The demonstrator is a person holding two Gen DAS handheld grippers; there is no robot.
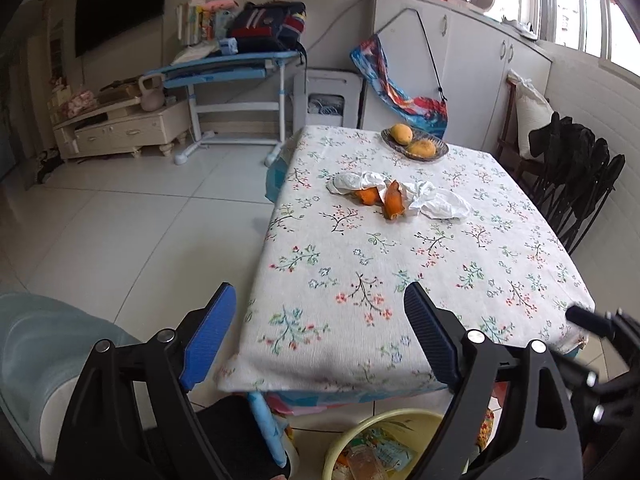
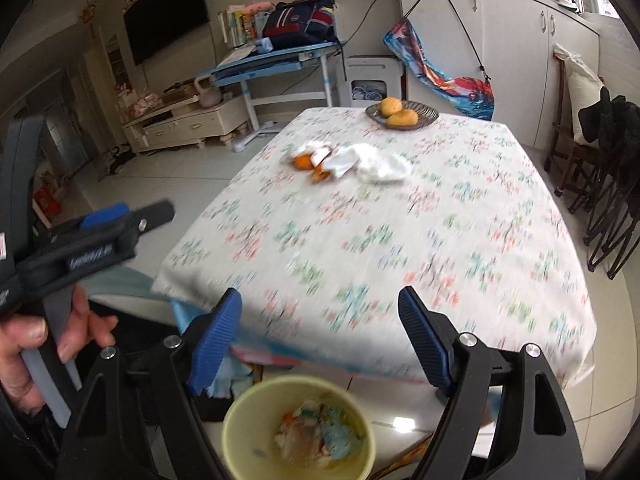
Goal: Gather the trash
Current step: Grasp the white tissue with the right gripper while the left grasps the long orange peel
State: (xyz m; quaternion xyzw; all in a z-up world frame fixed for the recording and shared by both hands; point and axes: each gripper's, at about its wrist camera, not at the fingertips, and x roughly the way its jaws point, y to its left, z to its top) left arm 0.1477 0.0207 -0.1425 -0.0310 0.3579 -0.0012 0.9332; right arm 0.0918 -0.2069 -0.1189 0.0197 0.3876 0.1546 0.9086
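Note:
Orange fruit peels point(image 1: 384, 198) and crumpled white tissues point(image 1: 436, 200) lie together near the middle of the floral-cloth table point(image 1: 400, 280). They also show in the right wrist view as peels point(image 2: 308, 162) and tissues point(image 2: 376, 166). A yellow bin point(image 2: 300, 428) with trash in it stands on the floor at the table's near edge; it also shows in the left wrist view point(image 1: 384, 440). My left gripper point(image 1: 320, 336) is open and empty over the table's near left corner. My right gripper point(image 2: 320, 336) is open and empty above the bin.
A dark dish with two mangoes point(image 1: 414, 142) sits at the table's far end. Black folding chairs point(image 1: 576, 184) stand along the right side. A blue desk point(image 1: 236, 68) and white cabinets point(image 1: 460, 60) stand beyond. The tiled floor point(image 1: 140, 220) lies to the left.

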